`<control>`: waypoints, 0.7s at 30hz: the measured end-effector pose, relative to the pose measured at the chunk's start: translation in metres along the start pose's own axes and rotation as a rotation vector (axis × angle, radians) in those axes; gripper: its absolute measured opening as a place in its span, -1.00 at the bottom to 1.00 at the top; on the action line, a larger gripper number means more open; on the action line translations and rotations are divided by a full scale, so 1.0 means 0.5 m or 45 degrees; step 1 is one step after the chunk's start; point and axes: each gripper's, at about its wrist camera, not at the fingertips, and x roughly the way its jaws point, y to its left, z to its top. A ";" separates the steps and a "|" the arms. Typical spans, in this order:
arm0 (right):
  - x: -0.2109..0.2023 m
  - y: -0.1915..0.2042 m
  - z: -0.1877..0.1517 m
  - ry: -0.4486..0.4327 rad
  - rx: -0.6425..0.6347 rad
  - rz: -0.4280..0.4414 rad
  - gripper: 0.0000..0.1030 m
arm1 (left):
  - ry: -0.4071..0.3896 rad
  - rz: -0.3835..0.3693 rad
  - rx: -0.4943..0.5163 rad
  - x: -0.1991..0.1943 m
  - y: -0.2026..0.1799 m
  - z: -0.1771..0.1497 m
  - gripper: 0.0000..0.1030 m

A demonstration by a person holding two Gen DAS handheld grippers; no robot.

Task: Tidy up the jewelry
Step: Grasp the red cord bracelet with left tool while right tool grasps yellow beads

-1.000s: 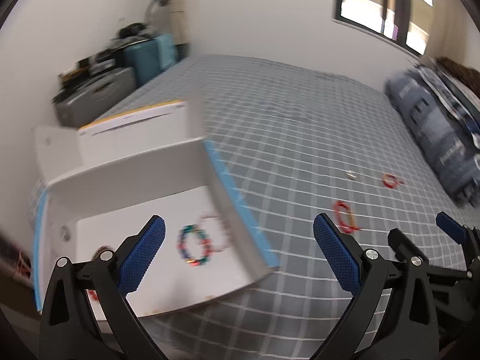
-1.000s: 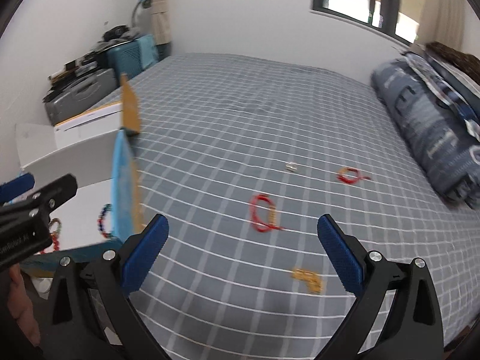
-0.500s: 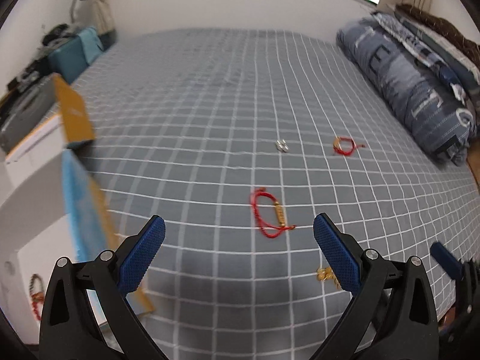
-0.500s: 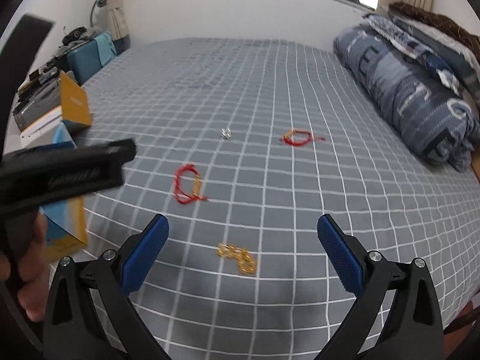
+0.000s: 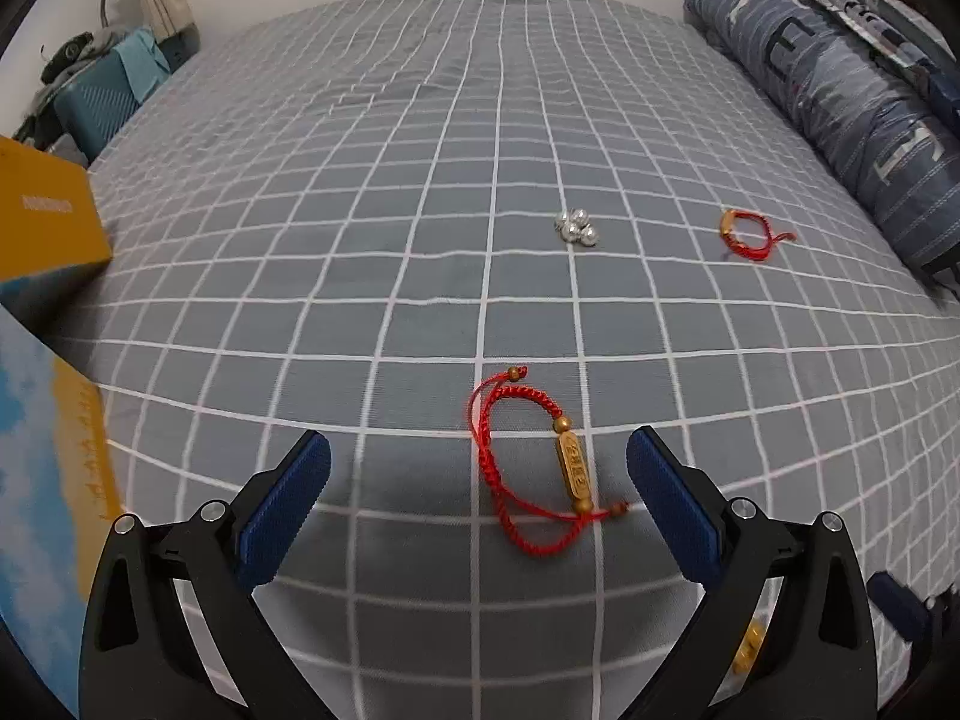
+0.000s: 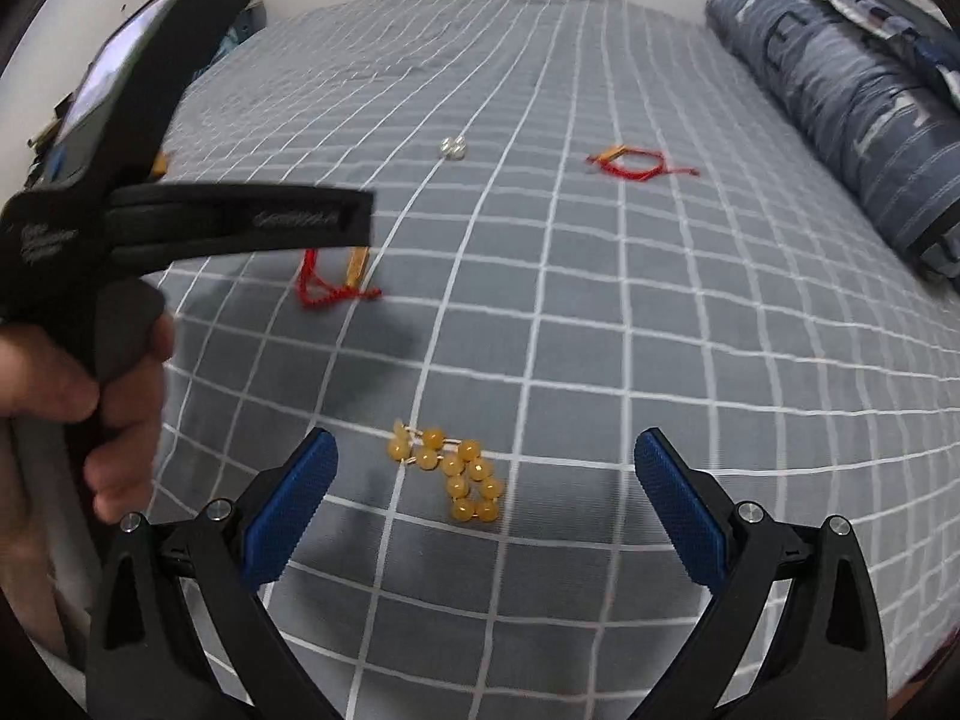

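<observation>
1. The left tool (image 5: 478,477) hovers low over the bed (image 5: 420,180), its jaws spread wide and holding nothing, with the red bracelet (image 5: 534,468) lying between them.
2. The right tool (image 6: 480,480) is likewise wide open and empty, angled down at the amber beads (image 6: 459,477).
3. A hand (image 6: 72,384) grips the left tool's handle.

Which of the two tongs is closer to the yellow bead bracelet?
Right. The right tongs are open directly around the yellow bead bracelet; the left tongs are off to its left, open over the red cord bracelet.
</observation>
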 end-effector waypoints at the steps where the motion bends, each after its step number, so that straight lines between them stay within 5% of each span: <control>1: 0.015 0.001 -0.005 0.022 -0.004 0.004 0.85 | 0.002 0.000 -0.002 0.009 -0.002 0.000 0.89; 8: 0.058 0.005 -0.020 0.065 -0.016 0.005 0.83 | 0.058 -0.012 -0.022 0.066 -0.004 -0.008 0.89; 16: 0.064 -0.005 -0.019 0.094 -0.023 -0.007 0.47 | 0.055 0.002 -0.037 0.079 -0.004 -0.011 0.86; 21: 0.059 -0.008 -0.019 0.109 -0.018 -0.013 0.09 | 0.070 0.008 -0.049 0.070 -0.004 -0.010 0.40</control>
